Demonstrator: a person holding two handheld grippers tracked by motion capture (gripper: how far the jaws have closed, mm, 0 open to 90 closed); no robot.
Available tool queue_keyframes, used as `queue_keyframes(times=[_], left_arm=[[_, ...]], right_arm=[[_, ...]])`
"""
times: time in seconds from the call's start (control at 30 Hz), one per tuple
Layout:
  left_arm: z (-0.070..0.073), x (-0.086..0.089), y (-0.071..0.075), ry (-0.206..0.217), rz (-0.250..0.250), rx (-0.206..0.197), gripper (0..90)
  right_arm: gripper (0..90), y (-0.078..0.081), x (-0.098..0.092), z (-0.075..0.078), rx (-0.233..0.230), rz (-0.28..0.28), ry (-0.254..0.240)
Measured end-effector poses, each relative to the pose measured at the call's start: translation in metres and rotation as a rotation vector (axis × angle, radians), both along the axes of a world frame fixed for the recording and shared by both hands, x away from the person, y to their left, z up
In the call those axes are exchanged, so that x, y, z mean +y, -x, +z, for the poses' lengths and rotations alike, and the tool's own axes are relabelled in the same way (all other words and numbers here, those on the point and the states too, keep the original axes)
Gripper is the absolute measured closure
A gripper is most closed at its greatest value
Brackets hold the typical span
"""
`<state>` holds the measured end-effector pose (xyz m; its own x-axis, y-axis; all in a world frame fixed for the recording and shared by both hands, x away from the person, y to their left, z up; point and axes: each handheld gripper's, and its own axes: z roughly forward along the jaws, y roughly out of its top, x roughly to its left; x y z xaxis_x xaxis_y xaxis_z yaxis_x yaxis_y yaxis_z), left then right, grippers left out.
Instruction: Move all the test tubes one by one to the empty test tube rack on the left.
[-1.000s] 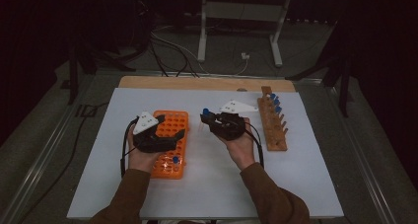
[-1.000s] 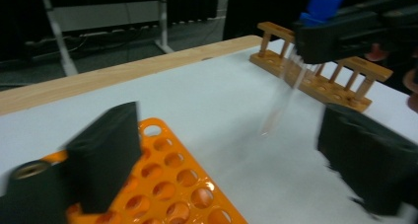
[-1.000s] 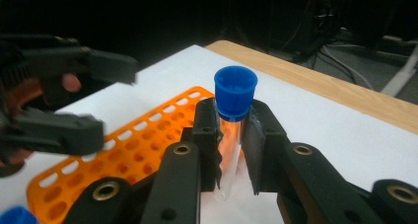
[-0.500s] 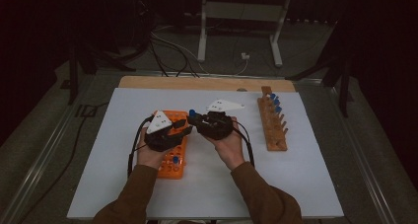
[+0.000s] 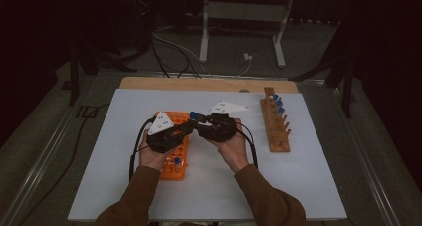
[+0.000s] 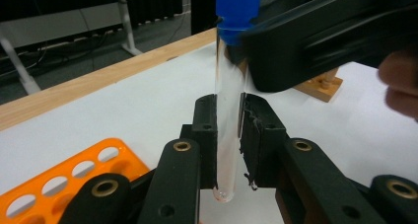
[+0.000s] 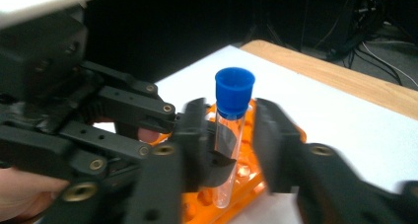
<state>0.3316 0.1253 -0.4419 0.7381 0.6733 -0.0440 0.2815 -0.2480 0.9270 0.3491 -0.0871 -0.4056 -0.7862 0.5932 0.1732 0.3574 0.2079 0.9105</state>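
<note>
A clear test tube (image 6: pixel 227 86) with a blue cap (image 7: pixel 234 91) stands upright between the two grippers, which meet tip to tip over the white table. My left gripper (image 6: pixel 227 110) has just closed and is shut on the tube's lower half. My right gripper (image 7: pixel 231 120) has just been opening; its jaws stand apart on either side of the tube near the cap, not pressing it. In the high view the left gripper (image 5: pixel 188 129) and the right gripper (image 5: pixel 200 123) face each other, with the blue cap (image 5: pixel 193 115) above them.
An orange tube rack (image 5: pixel 175 167) lies under the left hand, with a blue-capped tube in it. A wooden rack (image 5: pixel 274 124) with several blue-capped tubes stands at the right. A wooden strip (image 5: pixel 209 84) edges the table's far side.
Both hands have come together over the rack's right side. The tube that the right gripper held is now gripped by the left gripper, and the right jaws have spread apart.
</note>
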Motion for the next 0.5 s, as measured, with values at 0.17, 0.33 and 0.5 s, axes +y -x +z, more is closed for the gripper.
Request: queue_keyframes(times=[0.17,0.33,0.5], left_arm=[[0.0,0.007,0.001,0.018,0.026,0.006,78.3],[-0.001,0.014,0.006,0.035,0.05,0.019,78.3],[-0.002,0.022,0.014,0.049,0.066,0.026,78.3]], right_arm=[[30.0,0.0,-0.012,0.0,-0.006,0.001,-0.018],[9.0,0.0,-0.022,-0.006,-0.031,-0.057,0.048],[0.8,-0.001,-0.037,-0.012,-0.041,-0.113,0.089]])
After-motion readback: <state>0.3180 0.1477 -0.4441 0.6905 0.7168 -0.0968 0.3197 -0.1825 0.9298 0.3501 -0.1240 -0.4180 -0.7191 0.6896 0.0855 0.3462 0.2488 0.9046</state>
